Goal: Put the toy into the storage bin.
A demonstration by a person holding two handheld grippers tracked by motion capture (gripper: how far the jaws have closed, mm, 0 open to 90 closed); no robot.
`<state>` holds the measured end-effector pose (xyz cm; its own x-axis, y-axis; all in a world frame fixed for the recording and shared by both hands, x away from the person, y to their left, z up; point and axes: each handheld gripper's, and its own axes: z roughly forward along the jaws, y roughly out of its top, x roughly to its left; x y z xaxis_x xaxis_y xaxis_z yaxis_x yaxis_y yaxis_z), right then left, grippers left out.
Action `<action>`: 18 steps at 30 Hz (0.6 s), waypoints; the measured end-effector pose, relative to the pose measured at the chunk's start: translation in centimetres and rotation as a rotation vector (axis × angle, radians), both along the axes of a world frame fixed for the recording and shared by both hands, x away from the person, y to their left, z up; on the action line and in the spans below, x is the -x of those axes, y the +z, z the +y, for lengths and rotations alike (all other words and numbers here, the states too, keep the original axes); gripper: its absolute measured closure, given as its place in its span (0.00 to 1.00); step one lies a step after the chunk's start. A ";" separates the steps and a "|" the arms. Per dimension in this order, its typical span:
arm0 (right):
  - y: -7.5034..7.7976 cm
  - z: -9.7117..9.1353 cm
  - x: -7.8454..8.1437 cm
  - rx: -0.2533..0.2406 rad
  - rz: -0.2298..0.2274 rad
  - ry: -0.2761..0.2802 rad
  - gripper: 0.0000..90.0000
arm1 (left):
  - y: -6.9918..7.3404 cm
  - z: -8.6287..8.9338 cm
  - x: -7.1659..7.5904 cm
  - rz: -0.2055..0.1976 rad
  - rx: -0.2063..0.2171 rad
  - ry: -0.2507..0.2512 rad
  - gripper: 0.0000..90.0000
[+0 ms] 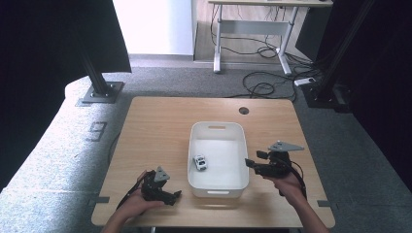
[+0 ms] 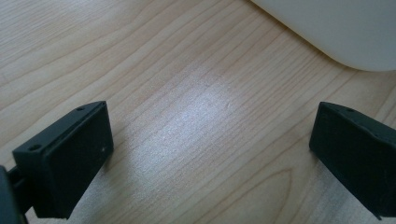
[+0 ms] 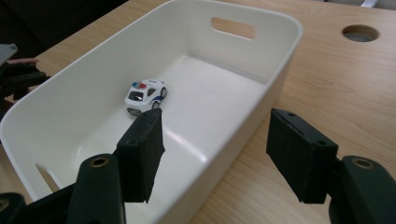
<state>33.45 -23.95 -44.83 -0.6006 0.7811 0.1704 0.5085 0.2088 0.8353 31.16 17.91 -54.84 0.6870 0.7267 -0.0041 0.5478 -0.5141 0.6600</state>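
Now our toy car [image 3: 146,94] sits in the white bin [image 1: 217,184], toward its left wall, near the desk's front edge. It looks light, hard and slick, so we'd pinch its flanks. Our right gripper [image 1: 251,164] hangs wide and empty over the bin's right rim; our left gripper [image 1: 177,194] rests wide on the bare wooden desk [image 1: 155,126]. Beyond lie grey carpet and cables.
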 end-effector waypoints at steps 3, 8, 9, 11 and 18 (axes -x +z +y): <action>-0.2 -1.4 0.6 -0.011 -0.011 -0.023 0.40 | 0.0 0.0 0.0 0.000 -0.001 0.000 0.00; -1.1 -3.3 1.4 -0.002 -0.009 -0.046 0.39 | 0.0 0.0 0.0 0.000 0.000 0.000 0.00; -1.3 -3.6 1.5 -0.004 -0.007 -0.051 0.39 | 0.0 0.0 0.0 0.000 -0.001 -0.001 0.00; -1.8 -4.1 1.6 -0.009 0.000 -0.061 0.39 | 0.0 0.0 0.0 0.000 -0.001 -0.001 0.00; -3.0 -4.9 1.7 -0.001 0.017 -0.079 0.39 | 0.0 0.0 0.0 0.000 0.000 0.000 0.00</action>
<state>31.77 -28.88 -47.80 -0.5341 0.8259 0.1803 0.5372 0.1669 0.8268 31.17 17.91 -54.84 0.6873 0.7263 -0.0038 0.5475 -0.5146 0.6598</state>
